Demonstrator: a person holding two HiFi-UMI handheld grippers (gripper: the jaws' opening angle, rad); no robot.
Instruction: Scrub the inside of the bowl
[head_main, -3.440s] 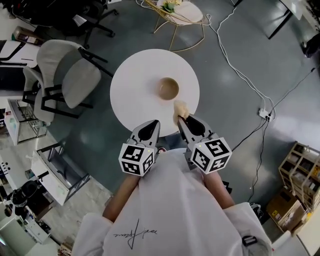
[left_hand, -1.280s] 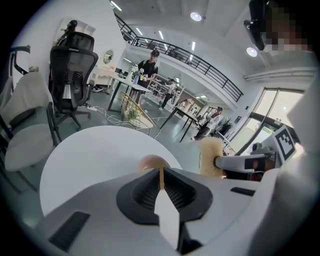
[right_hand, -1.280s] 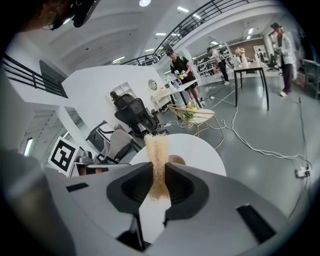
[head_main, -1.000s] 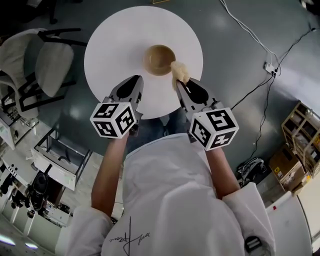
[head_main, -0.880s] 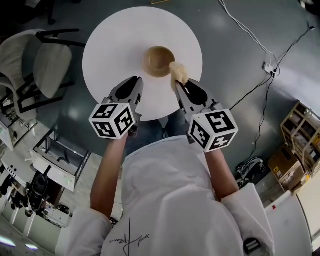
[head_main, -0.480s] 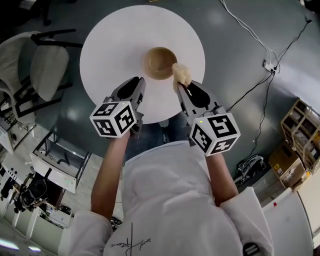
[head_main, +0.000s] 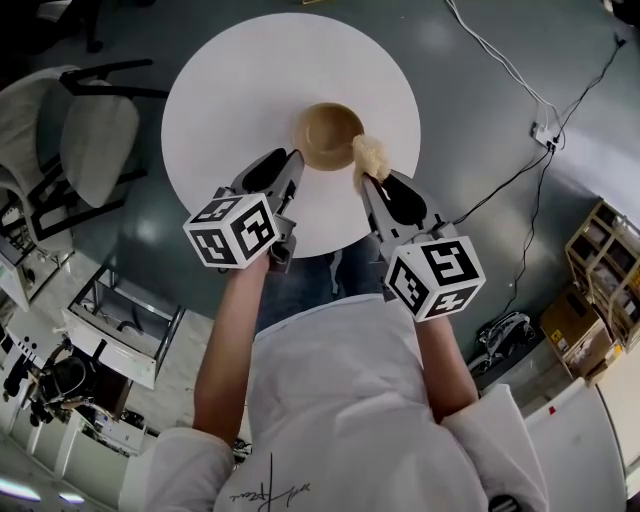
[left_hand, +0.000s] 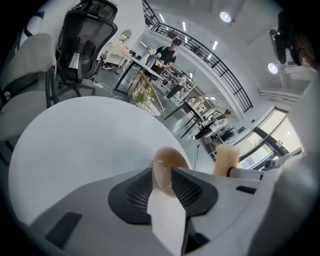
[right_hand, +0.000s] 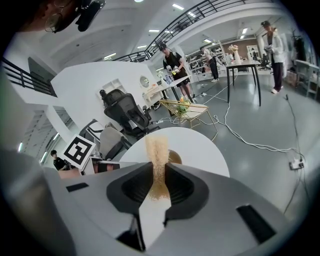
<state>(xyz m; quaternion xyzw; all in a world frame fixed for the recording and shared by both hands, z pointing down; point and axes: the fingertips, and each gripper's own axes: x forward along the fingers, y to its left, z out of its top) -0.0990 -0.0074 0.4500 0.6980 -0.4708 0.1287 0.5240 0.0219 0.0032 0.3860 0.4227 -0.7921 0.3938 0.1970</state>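
A tan bowl (head_main: 328, 132) stands upright near the middle of the round white table (head_main: 230, 90). My left gripper (head_main: 290, 160) sits at the bowl's near left edge. Its jaws are opening, and in the left gripper view the bowl (left_hand: 167, 162) shows in the gap between them, with the pads not pressing on it. My right gripper (head_main: 372, 178) is shut on a pale yellow scrubbing sponge (head_main: 369, 155), which hangs just right of the bowl's rim, outside the bowl. In the right gripper view the sponge (right_hand: 157, 150) stands up between the jaws and hides part of the bowl (right_hand: 174, 159).
A grey office chair (head_main: 85, 140) stands left of the table. A white cable (head_main: 500, 70) runs over the floor to a power strip (head_main: 545, 130) on the right. A gold wire stand (right_hand: 187, 112) is beyond the table, and people stand far off.
My left gripper has moved forward to the bowl's edge and its jaws have spread apart. The right gripper with the sponge has shifted slightly right beside the bowl.
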